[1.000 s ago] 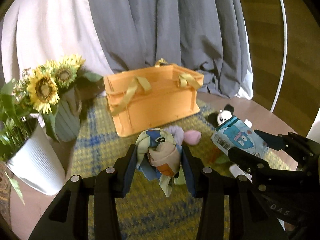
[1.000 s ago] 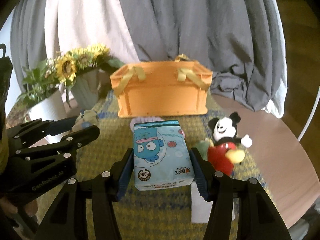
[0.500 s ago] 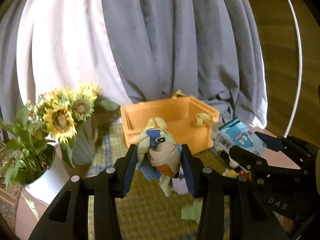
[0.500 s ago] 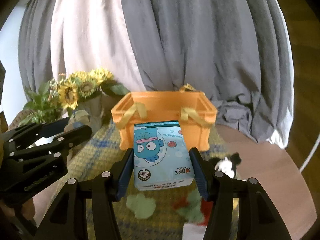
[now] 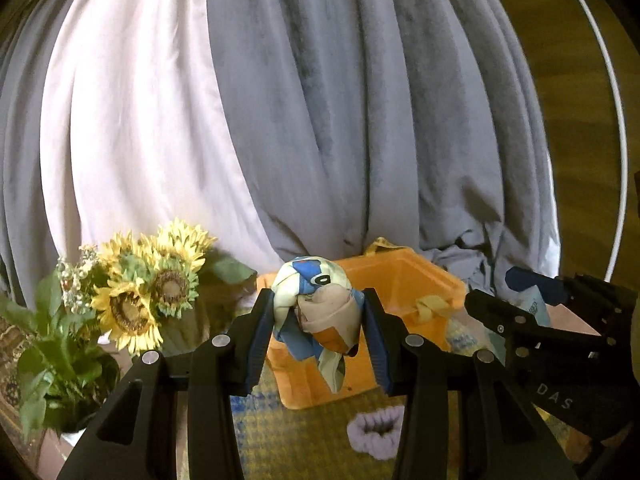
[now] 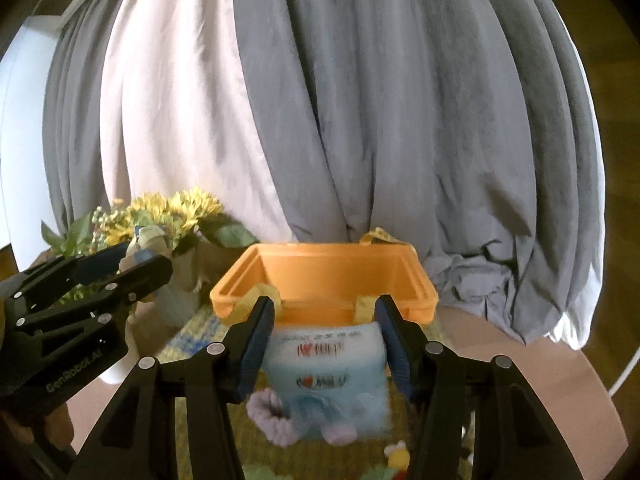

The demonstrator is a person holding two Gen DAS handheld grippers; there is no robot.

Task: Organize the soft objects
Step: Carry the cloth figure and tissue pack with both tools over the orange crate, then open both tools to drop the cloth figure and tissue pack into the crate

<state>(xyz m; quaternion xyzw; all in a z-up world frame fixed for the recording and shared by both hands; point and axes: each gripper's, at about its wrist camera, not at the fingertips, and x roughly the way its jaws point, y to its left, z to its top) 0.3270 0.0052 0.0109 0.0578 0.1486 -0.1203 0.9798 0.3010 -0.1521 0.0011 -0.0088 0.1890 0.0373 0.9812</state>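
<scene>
L gripper (image 5: 318,334) jaws clamp knotted cloth (image 5: 316,312), frame centre, before orange bin (image 5: 416,280). R gripper (image 6: 326,344) jaws pinch blue tissue pack (image 6: 326,376), lower centre. Bin looks empty; scrunchie (image 5: 374,434) on worktop. Nothing stowed yet.

Backdrop formed by draped grey curtain (image 5: 360,120) and white curtain (image 5: 132,140). Wooden floor (image 5: 580,80) seen at right. Sunflowers (image 5: 136,296) placed on brown worktop (image 6: 520,360).
</scene>
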